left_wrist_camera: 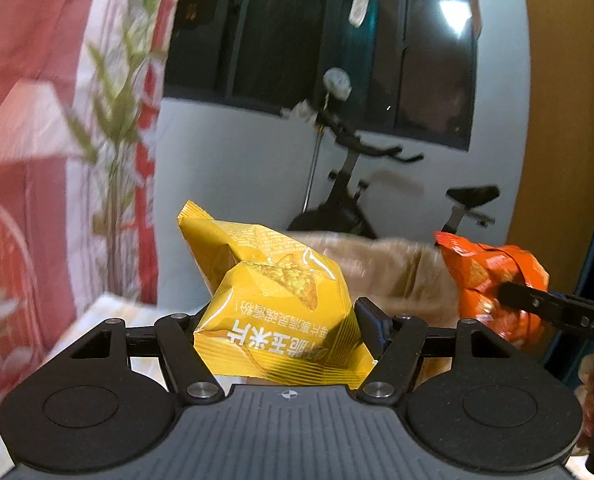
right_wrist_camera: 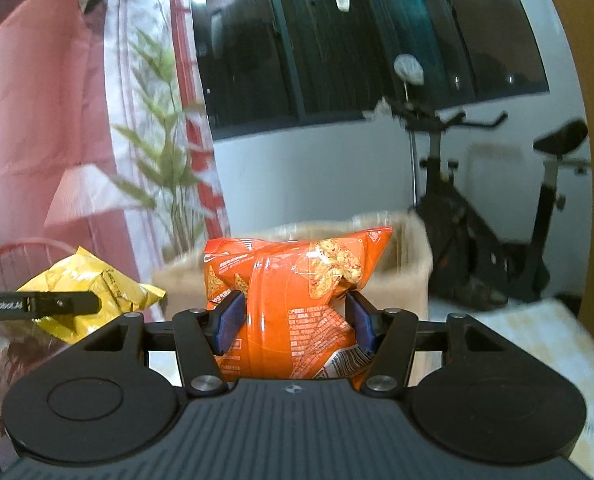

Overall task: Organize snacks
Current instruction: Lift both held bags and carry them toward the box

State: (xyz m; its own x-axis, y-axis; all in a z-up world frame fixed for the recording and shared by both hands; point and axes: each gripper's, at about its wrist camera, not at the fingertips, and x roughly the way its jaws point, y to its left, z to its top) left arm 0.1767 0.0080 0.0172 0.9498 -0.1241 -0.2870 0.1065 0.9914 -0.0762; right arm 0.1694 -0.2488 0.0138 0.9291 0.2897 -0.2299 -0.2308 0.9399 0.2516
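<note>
My left gripper (left_wrist_camera: pixel 281 320) is shut on a yellow corn-chip bag (left_wrist_camera: pixel 273 296) and holds it in the air. My right gripper (right_wrist_camera: pixel 293 316) is shut on an orange chip bag (right_wrist_camera: pixel 293 300), its blue pads (right_wrist_camera: pixel 229 320) pressing both sides. The orange bag also shows at the right of the left wrist view (left_wrist_camera: pixel 493 284), the yellow bag at the left of the right wrist view (right_wrist_camera: pixel 93 292). An open brown cardboard box (right_wrist_camera: pixel 409 264) stands just behind both bags; it shows in the left wrist view too (left_wrist_camera: pixel 397 272).
A red-and-white curtain (right_wrist_camera: pixel 57 100) and a green plant (right_wrist_camera: pixel 169 152) are on the left. An exercise bike (right_wrist_camera: pixel 497 220) stands behind the box at the right, under a dark window (left_wrist_camera: pixel 317 40). A pale table surface (right_wrist_camera: pixel 537 344) lies below.
</note>
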